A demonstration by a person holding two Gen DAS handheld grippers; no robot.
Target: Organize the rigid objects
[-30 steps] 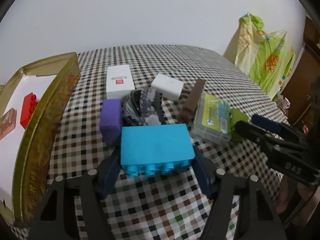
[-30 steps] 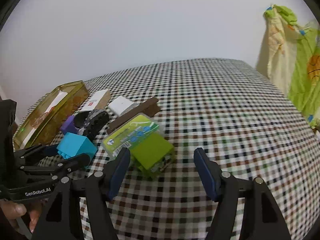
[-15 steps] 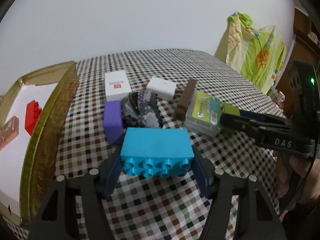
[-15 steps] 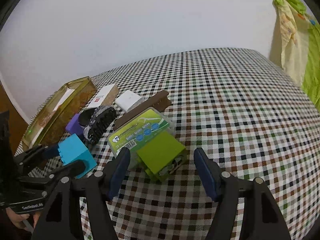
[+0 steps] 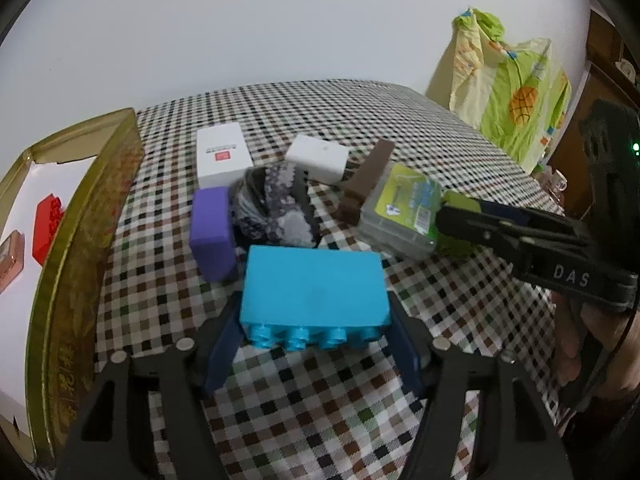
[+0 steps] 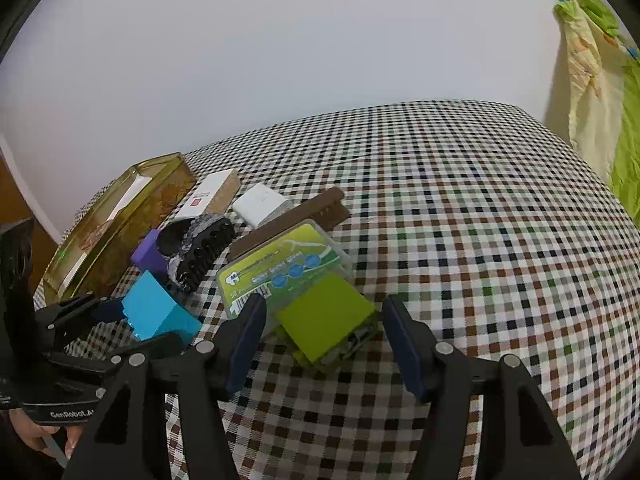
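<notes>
My left gripper (image 5: 314, 344) is shut on a blue toy brick (image 5: 314, 292), studs toward the camera, held just above the checked cloth; it also shows in the right wrist view (image 6: 158, 314). My right gripper (image 6: 324, 340) is open, its fingers on either side of a green brick (image 6: 326, 326) that lies on the cloth, apart from it. A gold tin box (image 5: 68, 264) stands at the left with a red brick (image 5: 46, 222) inside.
Behind the blue brick lie a purple block (image 5: 212, 232), a black hair claw (image 5: 274, 210), two white boxes (image 5: 220, 156), a brown bar (image 5: 366, 182) and a clear case with a green label (image 5: 404, 208). A wall backs the table (image 6: 480, 208).
The left gripper has drawn the blue brick a little toward the camera and up. The right gripper has moved in closer around the green brick.
</notes>
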